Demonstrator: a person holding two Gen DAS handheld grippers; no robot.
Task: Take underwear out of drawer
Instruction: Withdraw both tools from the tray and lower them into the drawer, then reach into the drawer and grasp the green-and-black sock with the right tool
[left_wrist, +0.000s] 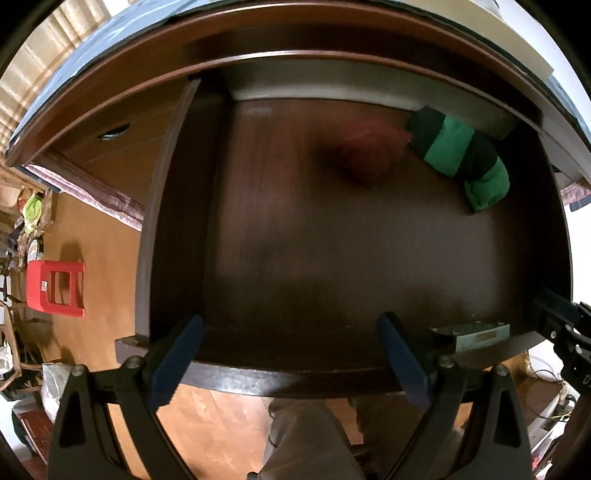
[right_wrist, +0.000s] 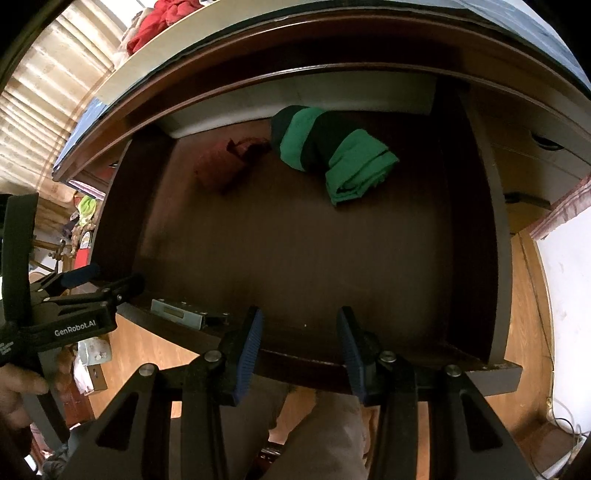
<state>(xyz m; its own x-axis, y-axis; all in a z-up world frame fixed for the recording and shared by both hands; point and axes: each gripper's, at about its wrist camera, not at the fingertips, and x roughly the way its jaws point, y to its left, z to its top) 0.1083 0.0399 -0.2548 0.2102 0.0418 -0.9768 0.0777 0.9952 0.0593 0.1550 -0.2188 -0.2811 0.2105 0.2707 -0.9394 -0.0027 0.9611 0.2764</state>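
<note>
Drawer (right_wrist: 498, 258): pulled out from under the counter (right_wrist: 155, 70), seen from above by both cameras; its dark wooden floor is mostly bare.
Green underwear (right_wrist: 332, 155): a folded bundle in light and dark green bands, lying at the back of the drawer, close to the pale rear wall and towards the right side.
Red underwear (right_wrist: 221, 166): a crumpled dull red piece, lying just beside the green bundle on its left; it is blurred in the left wrist view.
Left gripper (left_wrist: 291, 343): held above the drawer's front edge; the jaws are spread wide and nothing is held between them.
Right gripper (right_wrist: 300, 343): held above the front edge too, further right; the jaws are parted about halfway, with nothing gripped.
Lock plate (right_wrist: 177, 314): a small metal fitting is fixed inside the drawer front.
Person: trouser legs (right_wrist: 317, 435) are seen below the drawer, over a wooden floor.
Stool (left_wrist: 55, 288): a red plastic one is seen on the floor, well off to the left.
</note>
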